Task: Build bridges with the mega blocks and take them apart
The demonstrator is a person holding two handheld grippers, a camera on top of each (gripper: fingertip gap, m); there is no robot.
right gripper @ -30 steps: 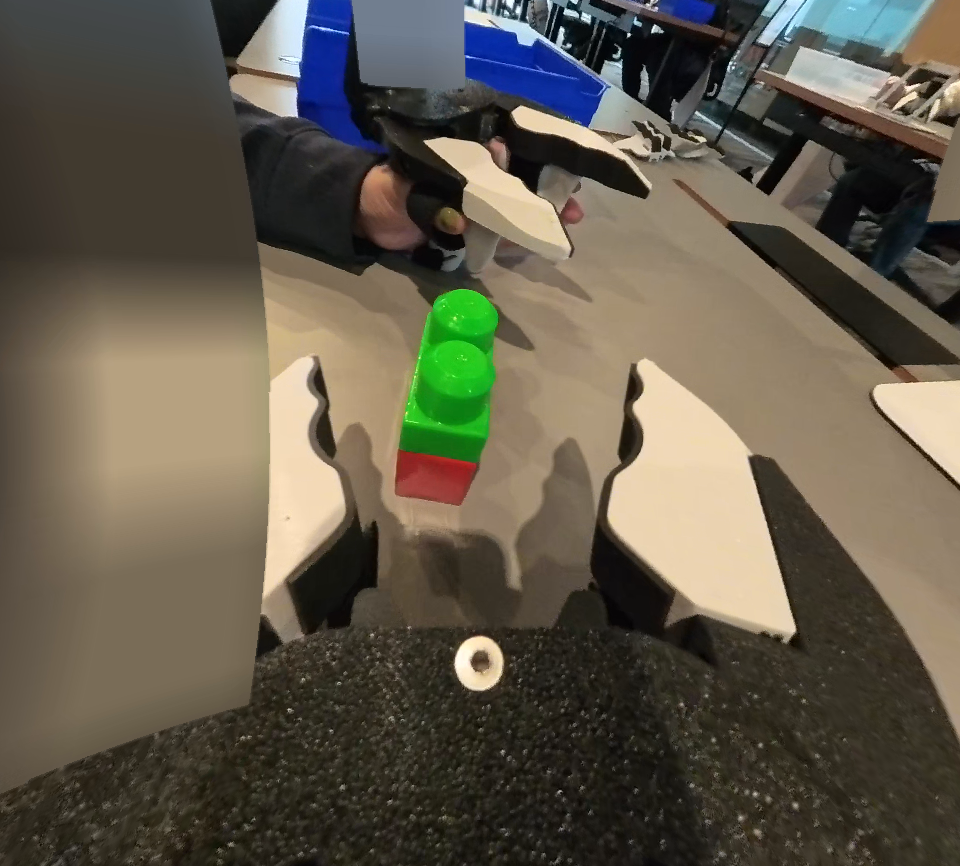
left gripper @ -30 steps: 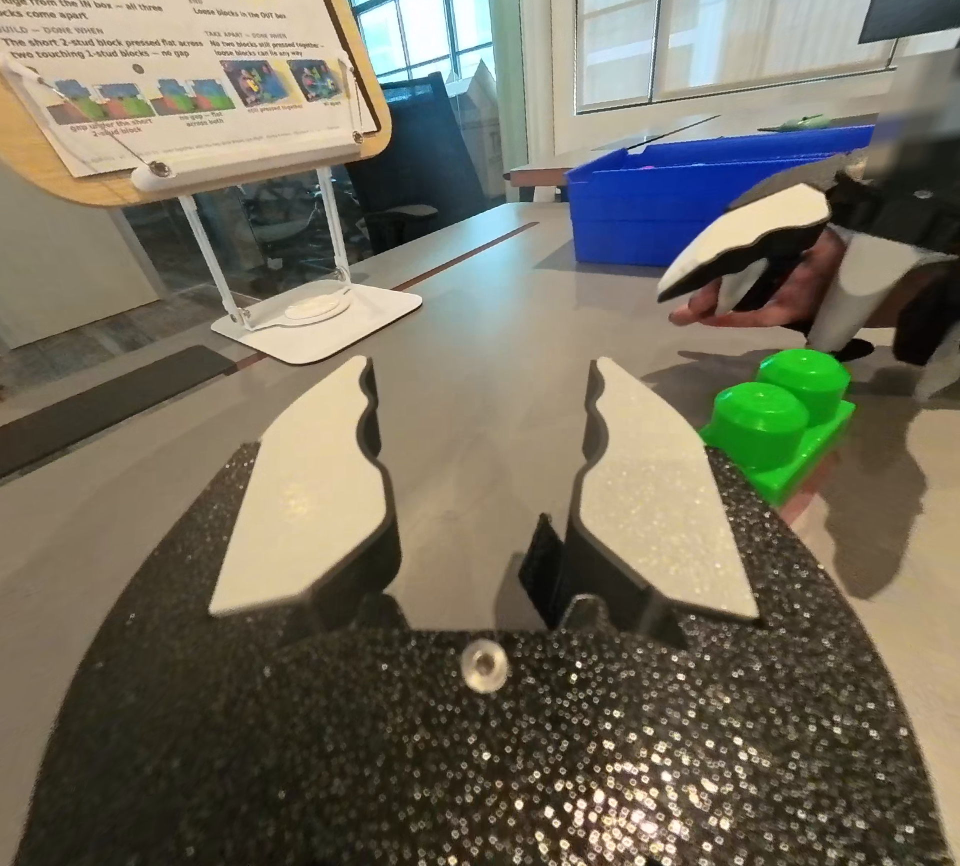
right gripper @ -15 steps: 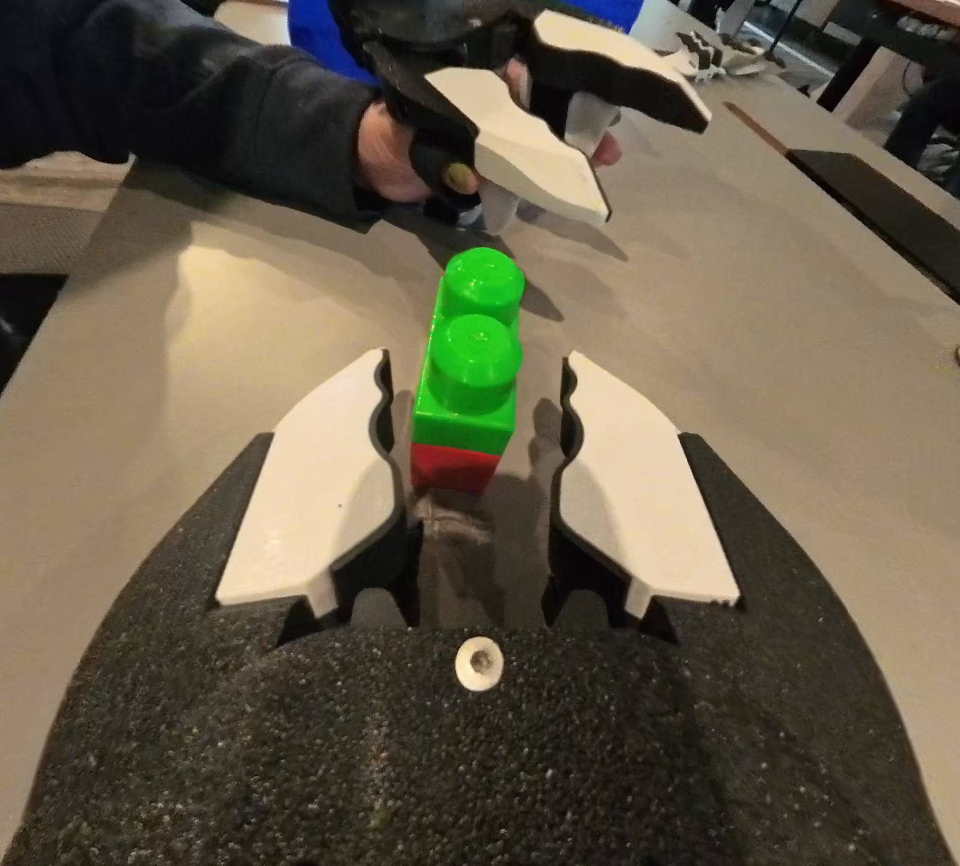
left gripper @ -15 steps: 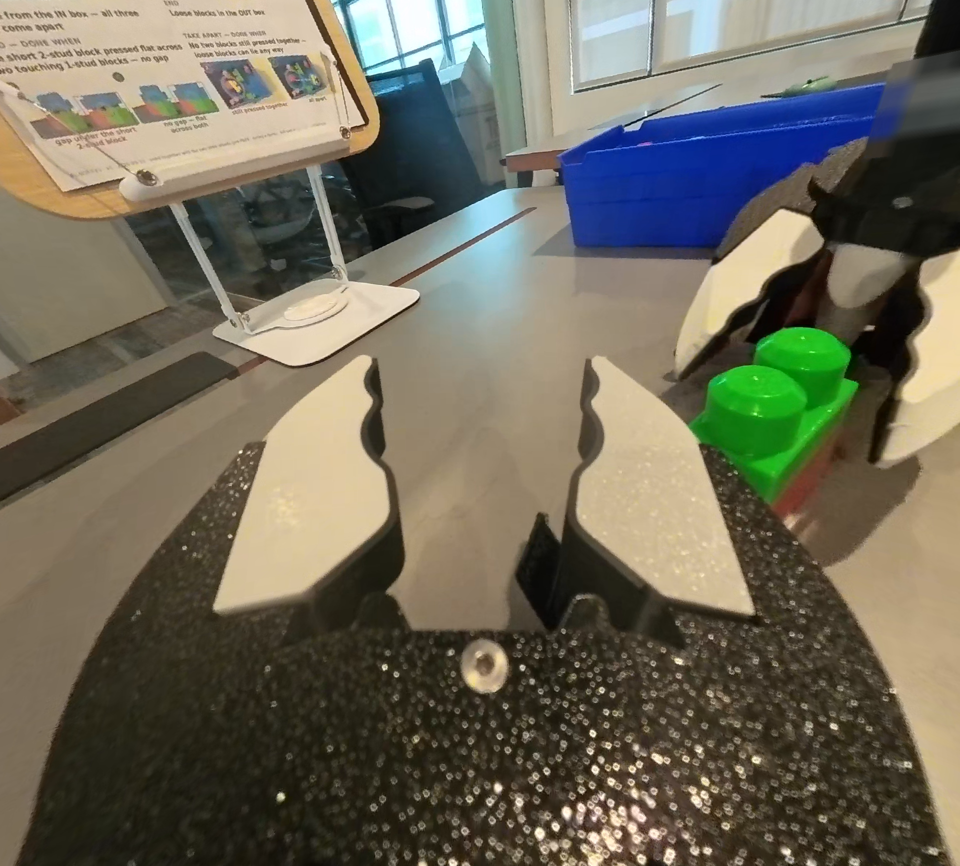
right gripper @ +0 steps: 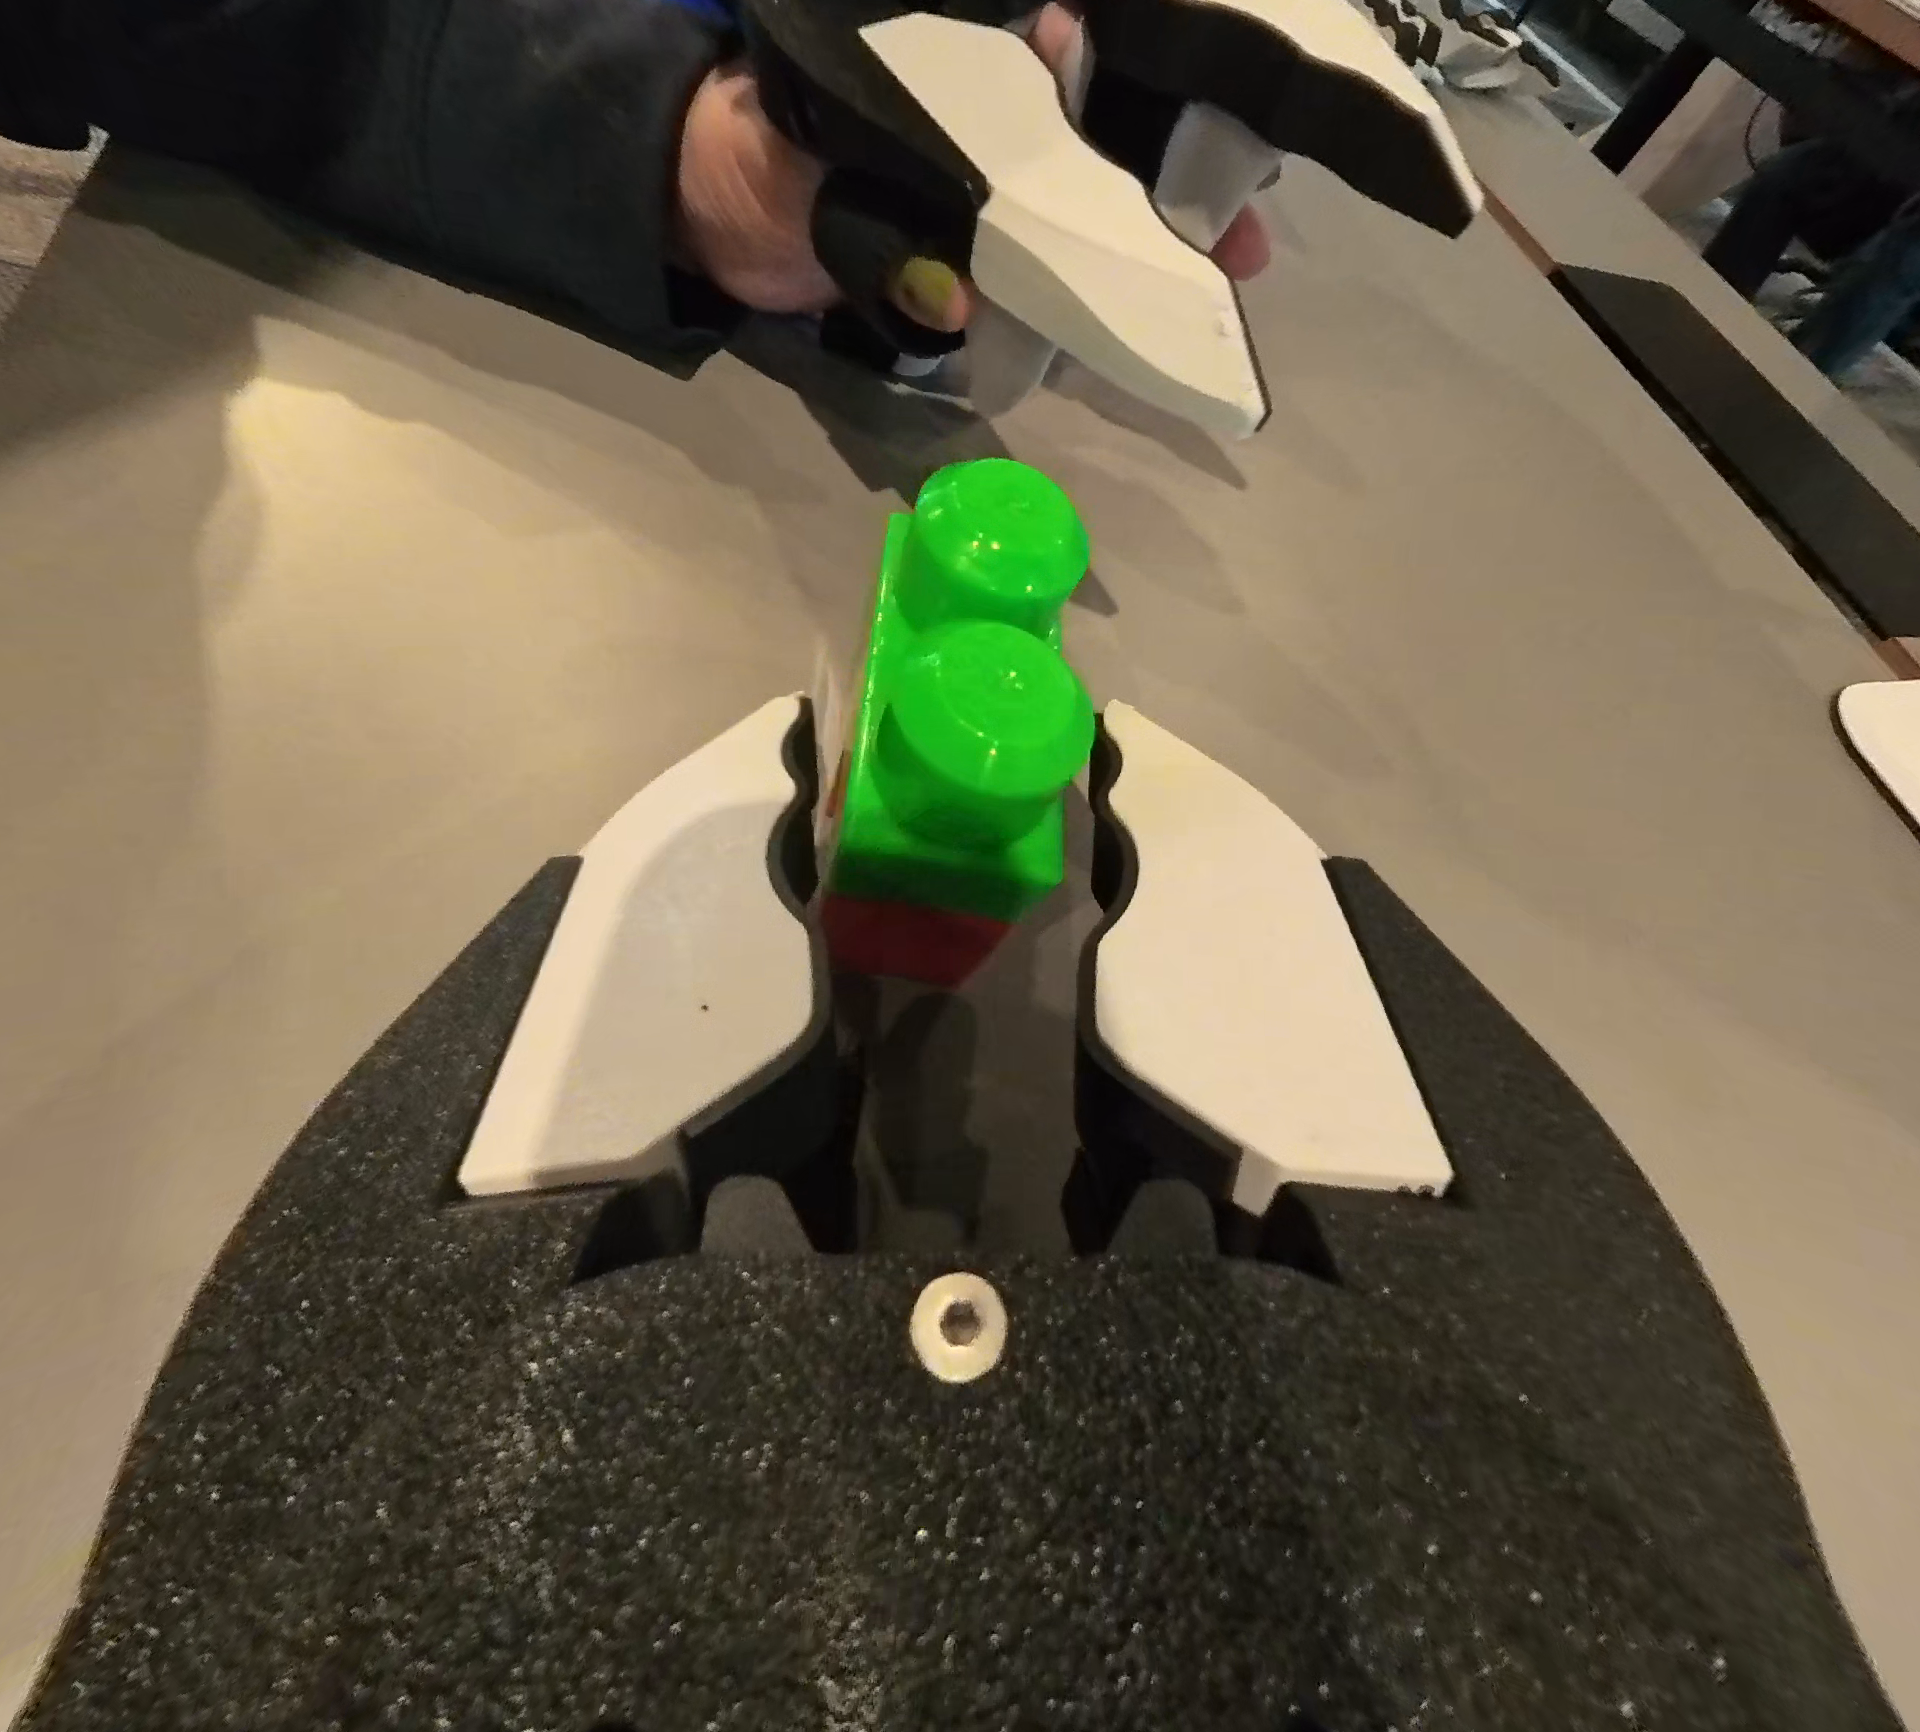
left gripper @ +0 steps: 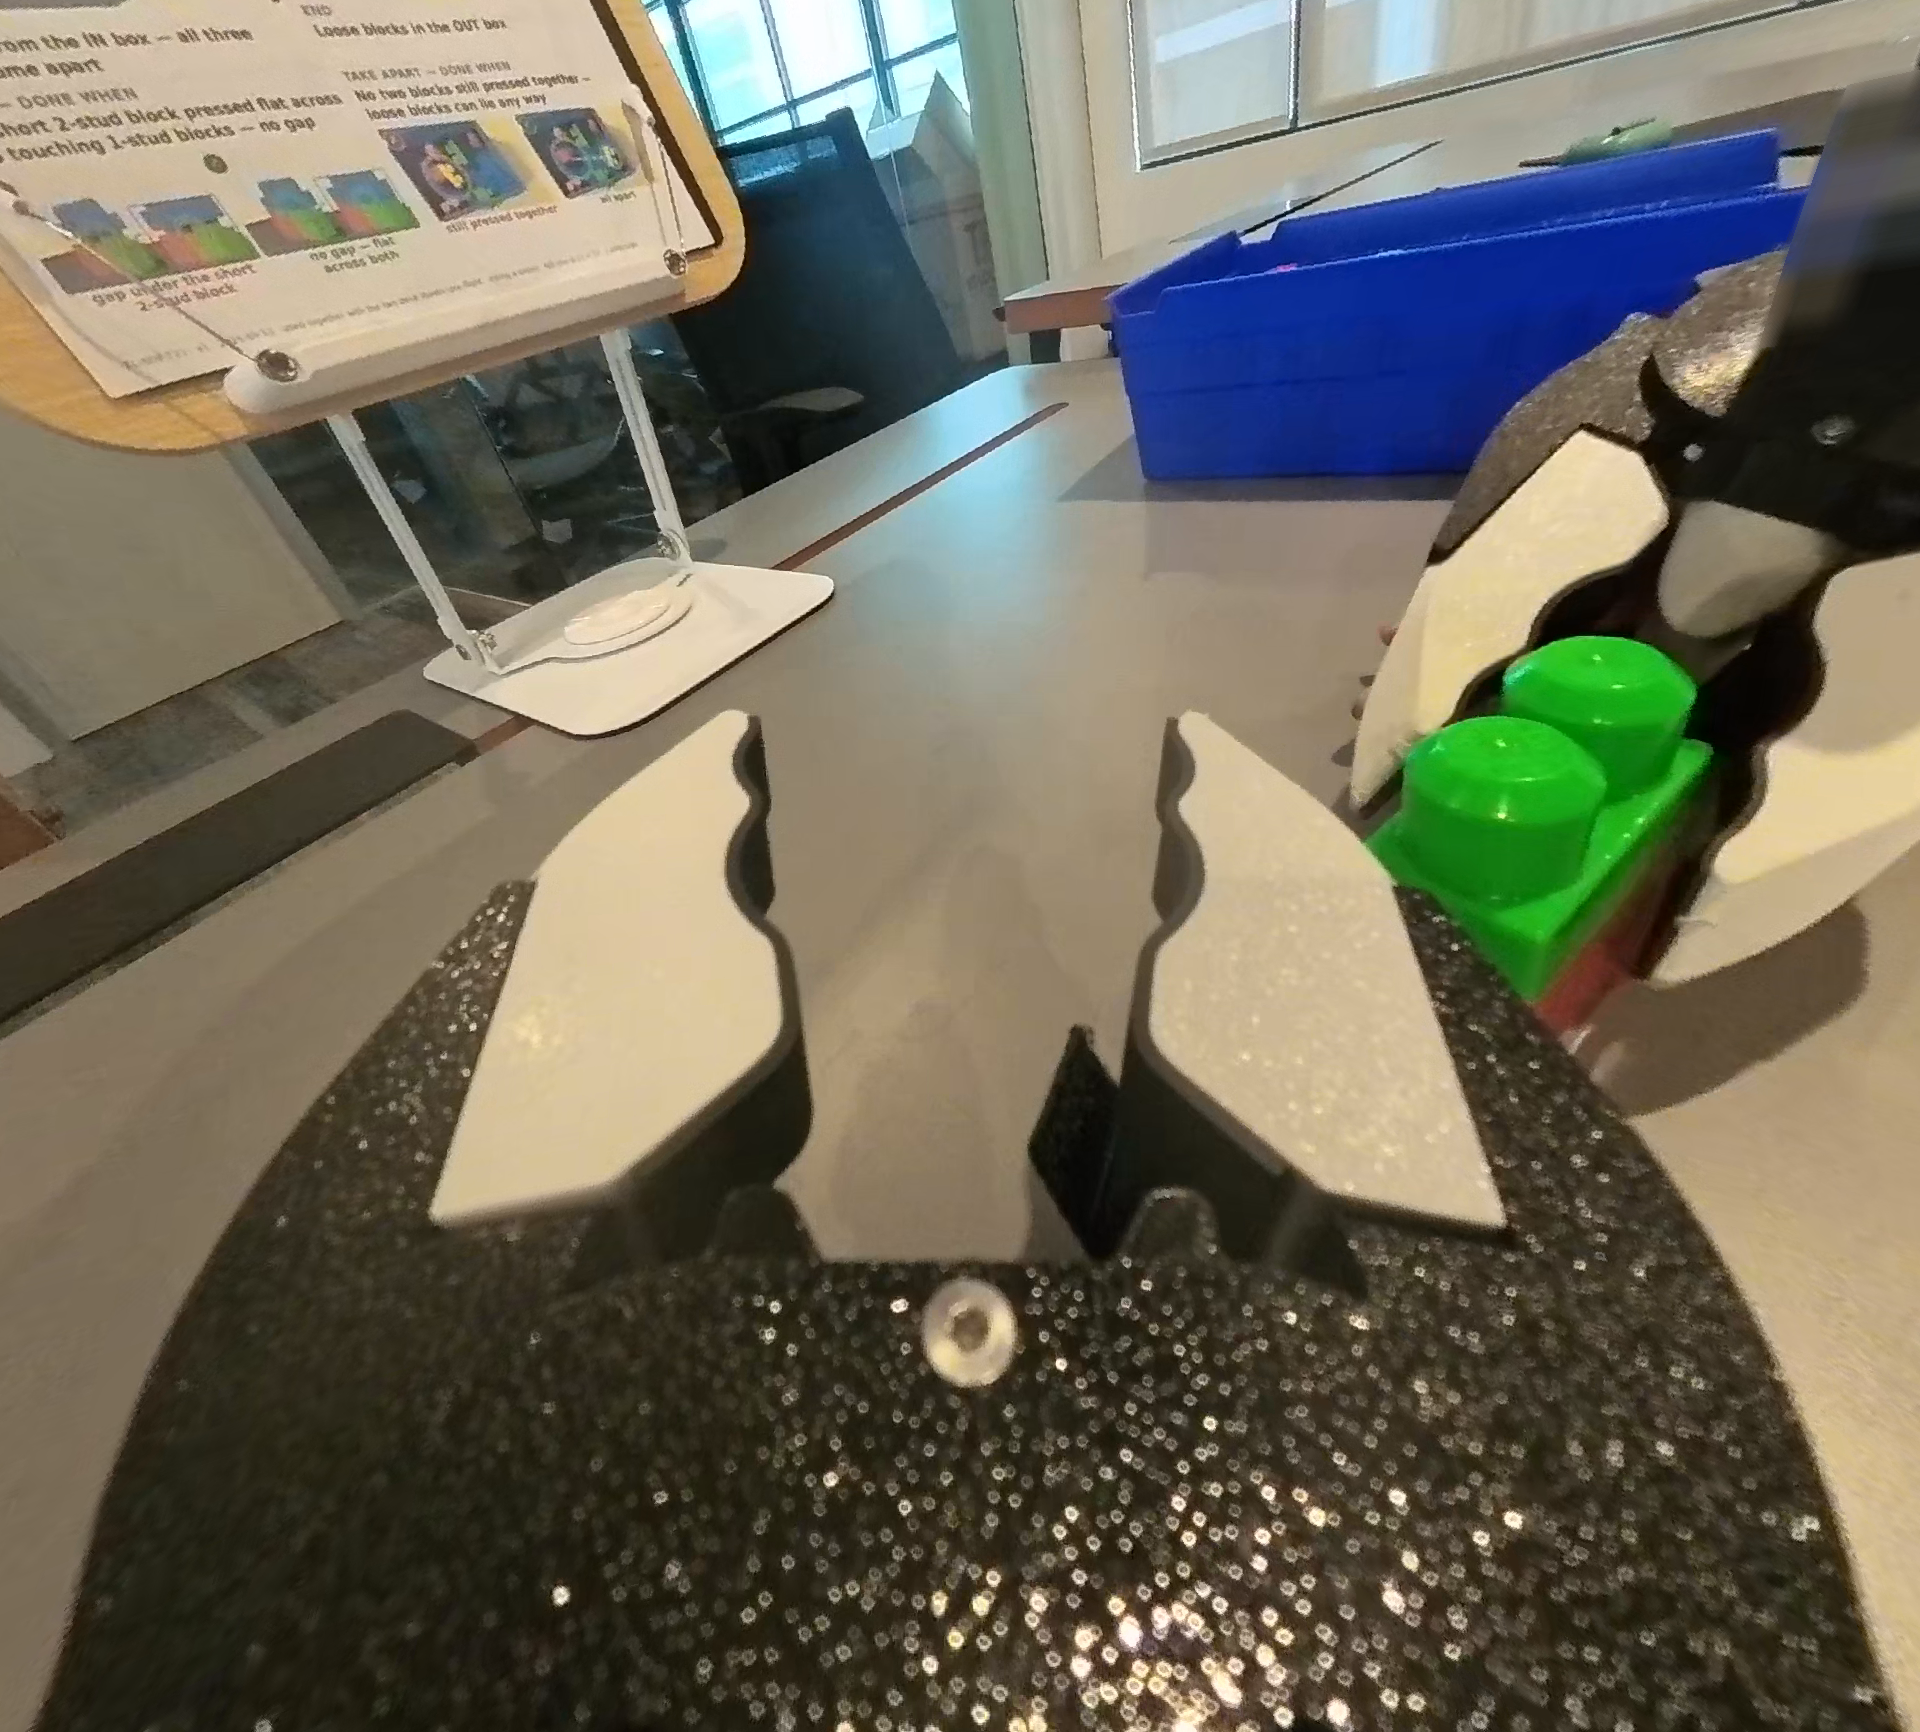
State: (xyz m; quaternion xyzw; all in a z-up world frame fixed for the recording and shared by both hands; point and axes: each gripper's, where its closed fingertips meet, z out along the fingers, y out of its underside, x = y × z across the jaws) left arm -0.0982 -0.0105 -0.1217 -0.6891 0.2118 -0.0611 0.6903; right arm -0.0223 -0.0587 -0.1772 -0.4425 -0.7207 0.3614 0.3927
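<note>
The green two-stud block (right gripper: 961, 726) sits pressed on top of a red block (right gripper: 909, 939), and the pair stands on the grey desk (right gripper: 416, 695) between the two white fingers of the right claw (right gripper: 951, 752). That claw has narrowed around the near end of the stack: its left finger lies right against the blocks' side, while a thin sliver of space seems to remain at the right finger, so whether it truly clamps the blocks cannot be told. Only the near face of the red block shows in the right wrist view; the rest is covered by the green one, and any further block beneath the far stud is hidden. In the left wrist view the same stack appears at the right edge, the green block (left gripper: 1538, 809) partly masked by the right claw (left gripper: 1558, 747) reaching around it and by the left claw's own finger, with just a dark red strip (left gripper: 1590, 965) visible below. The left claw (left gripper: 961, 789) is spread wide with nothing between its fingers, only bare desk (left gripper: 966, 560). Seen from the right wrist view, the left claw (right gripper: 1340, 311) hovers beyond the stack, gripped by a hand (right gripper: 748, 196) in a dark sleeve (right gripper: 364, 41); its top is cut off by the frame. A blue bin (left gripper: 1455, 352) stands farther back, its contents out of sight, and an instruction board on a white stand (left gripper: 343, 124) is cropped at the upper left
</note>
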